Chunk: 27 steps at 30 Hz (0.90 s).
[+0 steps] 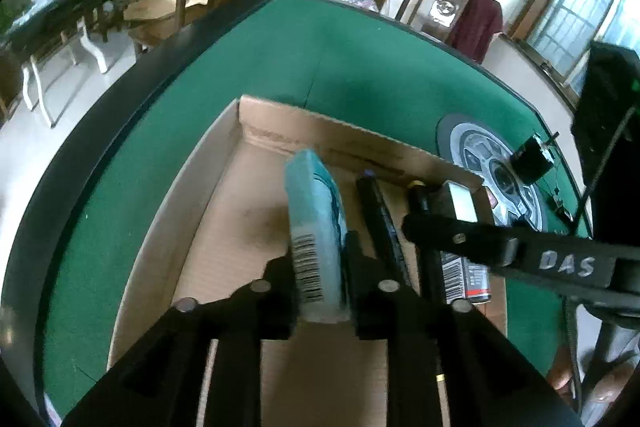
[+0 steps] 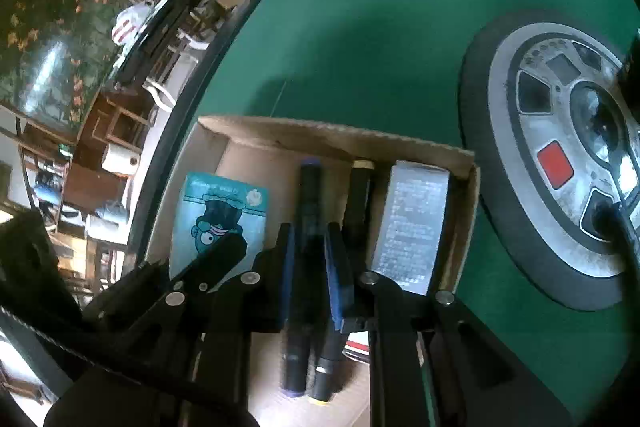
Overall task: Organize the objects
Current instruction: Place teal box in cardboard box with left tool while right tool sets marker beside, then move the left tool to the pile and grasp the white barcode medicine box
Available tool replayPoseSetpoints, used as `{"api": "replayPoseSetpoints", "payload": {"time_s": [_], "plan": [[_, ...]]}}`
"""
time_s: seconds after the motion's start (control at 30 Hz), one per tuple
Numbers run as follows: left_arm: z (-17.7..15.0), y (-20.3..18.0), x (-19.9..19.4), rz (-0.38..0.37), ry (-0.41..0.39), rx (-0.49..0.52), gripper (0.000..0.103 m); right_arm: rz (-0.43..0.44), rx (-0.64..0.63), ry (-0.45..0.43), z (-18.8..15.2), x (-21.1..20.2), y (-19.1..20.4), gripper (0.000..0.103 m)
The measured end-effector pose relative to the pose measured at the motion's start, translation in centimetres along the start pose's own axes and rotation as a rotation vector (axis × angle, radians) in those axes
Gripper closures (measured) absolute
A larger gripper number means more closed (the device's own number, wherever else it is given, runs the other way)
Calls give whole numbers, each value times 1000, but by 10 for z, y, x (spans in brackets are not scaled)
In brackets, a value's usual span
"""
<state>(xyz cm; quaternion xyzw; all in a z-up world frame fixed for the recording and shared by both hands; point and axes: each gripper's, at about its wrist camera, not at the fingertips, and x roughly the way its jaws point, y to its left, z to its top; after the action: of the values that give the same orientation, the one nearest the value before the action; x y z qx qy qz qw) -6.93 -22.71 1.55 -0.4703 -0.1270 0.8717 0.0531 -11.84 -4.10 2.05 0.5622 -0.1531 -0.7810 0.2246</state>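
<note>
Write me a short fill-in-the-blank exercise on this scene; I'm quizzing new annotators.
The cardboard box sits on a ___ table.
The teal packet stands between the ___ gripper's fingers.
The right gripper clamps the purple-capped marker; the other marker has a ___ cap.
Answers: green; left; yellow.

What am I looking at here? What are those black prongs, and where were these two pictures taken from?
No robot here: a person holds a two-finger gripper in each hand, and each carries a wide-angle camera looking along its fingers. One picture comes from the left gripper, which grips a teal box. The other comes from the right gripper, closed on a purple-capped marker. Both reach into a cardboard tray on a green table. The tray also holds a yellow-capped marker and a grey box.
</note>
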Motion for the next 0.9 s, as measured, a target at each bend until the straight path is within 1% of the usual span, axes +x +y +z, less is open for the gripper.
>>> {"api": "replayPoseSetpoints", "payload": {"time_s": [0.03,0.07,0.1,0.2,0.27,0.33,0.4,0.47,0.53,0.57,0.6,0.63,0.67,0.7,0.73,0.77,0.8,0.83,0.87,0.9], "plan": [[0,3,0,-10,8,-18,72,8,2,-6,-1,-3,-1,88],[0,6,0,-18,12,-31,67,7,2,-15,-1,-7,-2,85],[0,7,-1,-19,12,-42,65,1,2,-29,-3,-13,-4,83],[-1,10,-10,-20,9,-63,60,-9,-12,-67,-7,-33,-4,83],[-3,11,-19,-15,-2,-78,58,-42,-41,-106,-10,-52,-3,83],[-5,13,-29,-11,-18,-101,57,-107,-90,-166,-17,-79,-3,79],[-9,15,-41,-21,-35,-135,57,-165,-128,-214,-25,-105,-7,67],[-13,14,-51,-35,-46,-162,57,-244,-164,-276,-37,-139,-13,59],[-23,7,-69,-65,-83,-177,57,-311,-196,-338,-47,-167,-18,59],[-28,1,-80,-86,-106,-178,56,-362,-216,-392,-54,-185,-19,59],[-35,-9,-93,-121,-136,-174,54,-431,-237,-471,-65,-207,-23,58],[-40,-19,-102,-147,-154,-168,44,-487,-250,-530,-71,-220,-24,54],[-47,-29,-111,-177,-175,-162,36,-550,-259,-596,-80,-235,-29,33],[-56,-42,-122,-214,-202,-152,36,-591,-262,-647,-88,-248,-39,8],[-61,-55,-129,-237,-220,-134,36,-595,-257,-665,-94,-254,-49,0],[-68,-66,-134,-252,-229,-115,36,-600,-238,-642,-93,-257,-62,0],[-72,-76,-136,-263,-236,-100,36,-622,-195,-590,-91,-255,-78,0],[-78,-86,-138,-275,-243,-90,36,-634,-118,-511,-90,-253,-102,0],[-86,-96,-139,-285,-246,-75,36,-600,-73,-475,-90,-252,-118,0],[-93,-107,-138,-289,-242,-56,36,-547,-32,-457,-94,-252,-132,0]]}}
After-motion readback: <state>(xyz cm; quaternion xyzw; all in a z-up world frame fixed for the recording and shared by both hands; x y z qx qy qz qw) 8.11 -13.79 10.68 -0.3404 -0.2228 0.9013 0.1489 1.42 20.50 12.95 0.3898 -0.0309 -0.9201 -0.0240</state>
